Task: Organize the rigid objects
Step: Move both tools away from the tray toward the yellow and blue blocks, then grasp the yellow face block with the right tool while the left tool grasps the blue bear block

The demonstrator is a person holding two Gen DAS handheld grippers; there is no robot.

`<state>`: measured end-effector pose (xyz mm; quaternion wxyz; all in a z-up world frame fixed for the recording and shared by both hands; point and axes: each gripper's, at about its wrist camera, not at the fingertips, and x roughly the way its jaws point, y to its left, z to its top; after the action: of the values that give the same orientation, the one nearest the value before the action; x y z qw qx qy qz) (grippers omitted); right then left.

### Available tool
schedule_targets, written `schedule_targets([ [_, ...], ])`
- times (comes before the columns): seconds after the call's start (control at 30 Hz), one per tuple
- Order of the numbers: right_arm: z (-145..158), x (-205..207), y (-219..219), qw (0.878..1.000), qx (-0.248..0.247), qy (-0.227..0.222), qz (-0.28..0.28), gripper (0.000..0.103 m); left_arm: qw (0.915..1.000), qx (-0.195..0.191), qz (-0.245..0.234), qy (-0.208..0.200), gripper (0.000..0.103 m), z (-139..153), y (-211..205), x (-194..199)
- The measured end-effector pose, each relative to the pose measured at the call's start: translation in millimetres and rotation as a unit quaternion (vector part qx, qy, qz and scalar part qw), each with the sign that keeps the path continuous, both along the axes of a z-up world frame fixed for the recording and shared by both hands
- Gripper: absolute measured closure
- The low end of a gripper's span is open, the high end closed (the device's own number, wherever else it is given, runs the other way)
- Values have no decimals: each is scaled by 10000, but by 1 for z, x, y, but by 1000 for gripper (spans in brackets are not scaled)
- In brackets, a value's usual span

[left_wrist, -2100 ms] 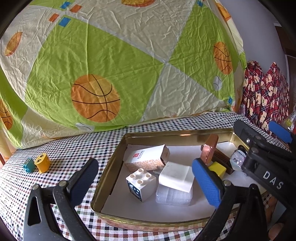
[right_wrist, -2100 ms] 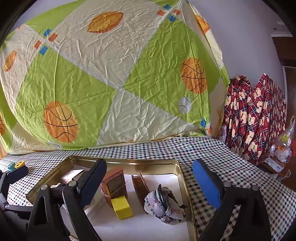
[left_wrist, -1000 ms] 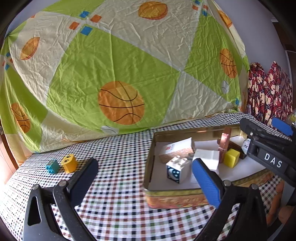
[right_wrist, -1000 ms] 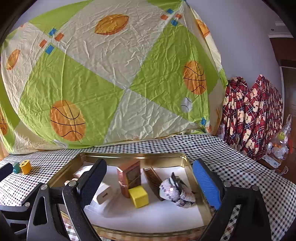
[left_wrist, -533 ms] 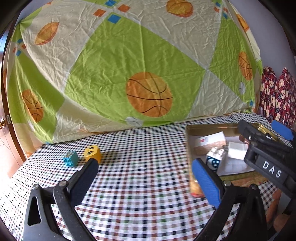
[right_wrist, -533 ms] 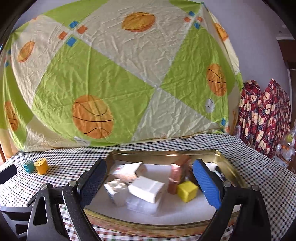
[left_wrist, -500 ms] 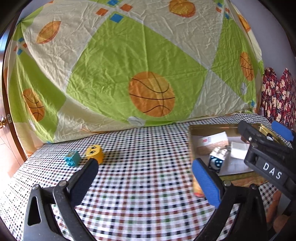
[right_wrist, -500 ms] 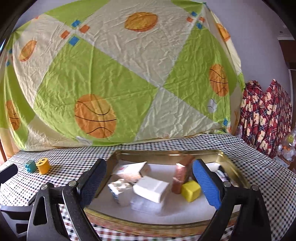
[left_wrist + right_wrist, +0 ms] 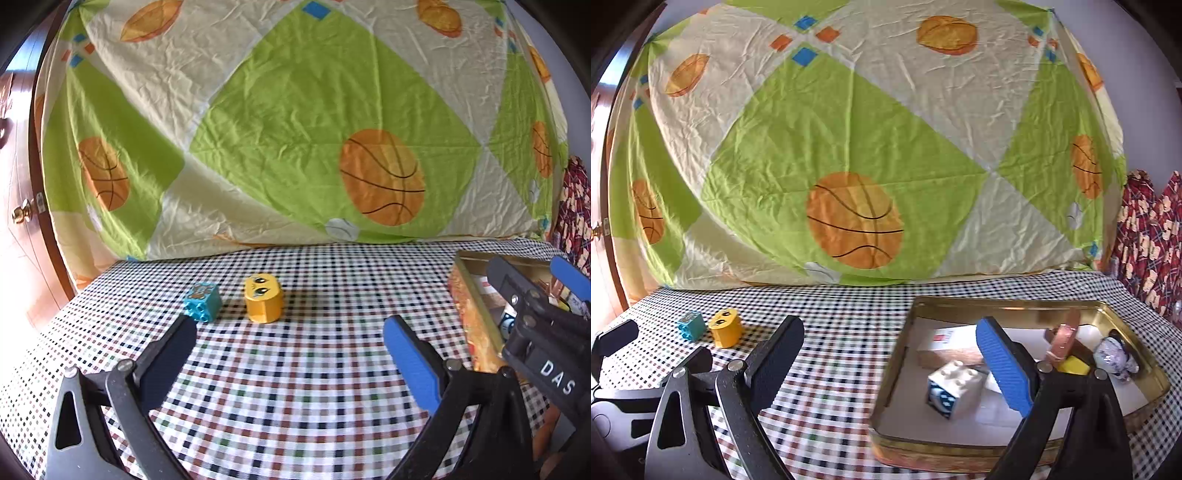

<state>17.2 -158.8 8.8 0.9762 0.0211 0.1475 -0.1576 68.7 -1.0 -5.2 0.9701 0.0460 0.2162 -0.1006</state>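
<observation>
A yellow block with a face (image 9: 263, 299) and a small blue brick (image 9: 202, 301) sit side by side on the checked tablecloth; both also show in the right wrist view, the yellow block (image 9: 725, 328) right of the blue brick (image 9: 690, 325). My left gripper (image 9: 291, 350) is open and empty, short of the two blocks. My right gripper (image 9: 890, 354) is open and empty, above the left edge of the gold tin tray (image 9: 894, 363). The tray holds a white studded brick (image 9: 955, 387), a box (image 9: 945, 345), a yellow cube (image 9: 1073, 365) and other pieces.
The tray's left wall (image 9: 471, 314) stands at the right of the left wrist view, behind the right gripper's body (image 9: 543, 332). A green and cream basketball sheet (image 9: 295, 147) hangs behind the table. Red patterned cloth (image 9: 1148, 236) hangs at the right.
Both grippers have swung left. The tray has slid from the middle to the right of the left wrist view, and the two loose blocks now lie ahead of the left gripper.
</observation>
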Motion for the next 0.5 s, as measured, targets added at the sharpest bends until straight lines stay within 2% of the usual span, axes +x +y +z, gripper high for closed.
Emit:
schedule_targets([
  [0.33,-4,43,35,9994,119,180,273,7,9994,92,336,72,1,-1,36,26],
  [0.5,-8,68,47,9977,247,437,446,7,9972,240,657,255,1,-4,62,50],
])
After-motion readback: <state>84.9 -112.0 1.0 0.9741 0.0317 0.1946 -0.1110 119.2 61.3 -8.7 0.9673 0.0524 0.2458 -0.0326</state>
